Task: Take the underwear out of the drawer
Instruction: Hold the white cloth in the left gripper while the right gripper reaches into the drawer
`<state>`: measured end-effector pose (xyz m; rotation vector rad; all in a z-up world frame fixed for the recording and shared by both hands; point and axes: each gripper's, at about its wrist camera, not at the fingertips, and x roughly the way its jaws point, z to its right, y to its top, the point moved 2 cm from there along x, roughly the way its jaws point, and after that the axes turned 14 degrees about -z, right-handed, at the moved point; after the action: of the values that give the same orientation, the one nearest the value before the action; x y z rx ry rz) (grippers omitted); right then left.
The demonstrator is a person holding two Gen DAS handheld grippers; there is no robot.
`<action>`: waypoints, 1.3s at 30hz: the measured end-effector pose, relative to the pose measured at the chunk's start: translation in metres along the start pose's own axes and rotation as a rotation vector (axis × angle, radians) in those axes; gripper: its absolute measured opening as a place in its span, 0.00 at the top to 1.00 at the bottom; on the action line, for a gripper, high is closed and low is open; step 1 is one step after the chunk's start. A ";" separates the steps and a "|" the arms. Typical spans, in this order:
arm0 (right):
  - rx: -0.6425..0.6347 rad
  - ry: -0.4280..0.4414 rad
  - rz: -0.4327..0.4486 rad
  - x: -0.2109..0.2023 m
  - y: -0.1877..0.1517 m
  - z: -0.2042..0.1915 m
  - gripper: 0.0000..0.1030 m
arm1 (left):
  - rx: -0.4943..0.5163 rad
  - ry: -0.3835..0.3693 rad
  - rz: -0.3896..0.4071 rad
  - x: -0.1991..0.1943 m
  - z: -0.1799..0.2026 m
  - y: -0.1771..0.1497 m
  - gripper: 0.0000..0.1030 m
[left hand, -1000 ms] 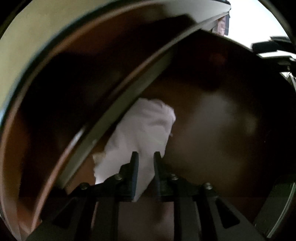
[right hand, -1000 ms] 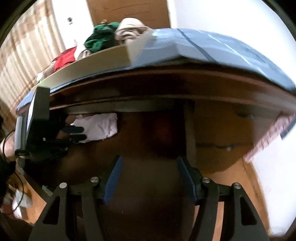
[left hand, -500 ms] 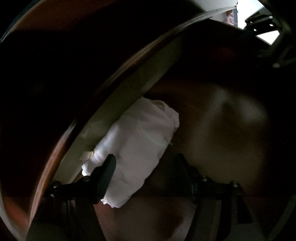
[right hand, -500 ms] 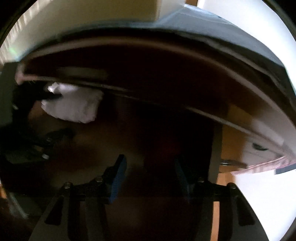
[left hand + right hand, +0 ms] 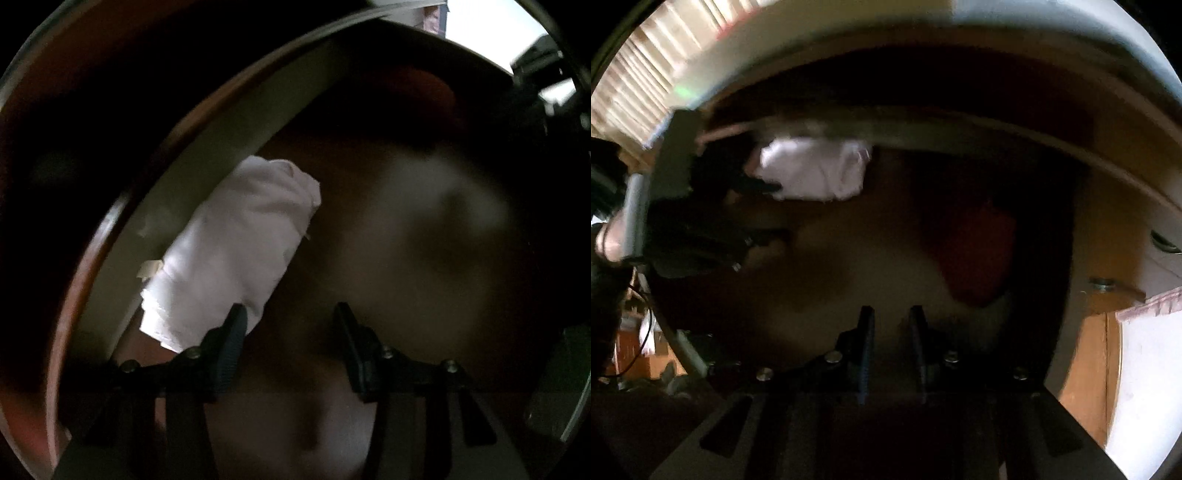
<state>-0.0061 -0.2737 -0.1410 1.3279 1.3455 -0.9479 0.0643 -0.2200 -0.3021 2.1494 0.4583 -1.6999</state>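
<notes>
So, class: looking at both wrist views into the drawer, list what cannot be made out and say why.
- Left wrist view: whether the left gripper touches the white underwear; one jaw overlaps its lower edge.
- Right wrist view: what the dark red item is; shadow and blur hide its shape.
- Right wrist view: whether anything sits between the right gripper jaws; too dark.
- Both views: the drawer far corners, lost in shadow.

Both grippers were black: the left gripper had ribbed pads and silver screws, the right gripper bluish ribbed pads
</notes>
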 end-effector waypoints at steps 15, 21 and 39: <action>-0.164 -0.382 -0.009 0.017 0.050 0.001 0.61 | -0.053 0.043 0.040 -0.028 0.001 -0.018 0.34; -0.178 -0.443 -0.072 0.035 0.068 0.005 0.51 | -0.060 0.024 0.024 -0.021 -0.003 -0.024 0.34; -0.106 -0.068 -0.008 -0.002 0.056 0.024 0.76 | 0.030 0.054 0.030 0.029 0.020 -0.019 0.31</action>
<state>0.0523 -0.2924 -0.1382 1.2006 1.3315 -0.9069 0.0448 -0.2116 -0.3358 2.2174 0.4156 -1.6459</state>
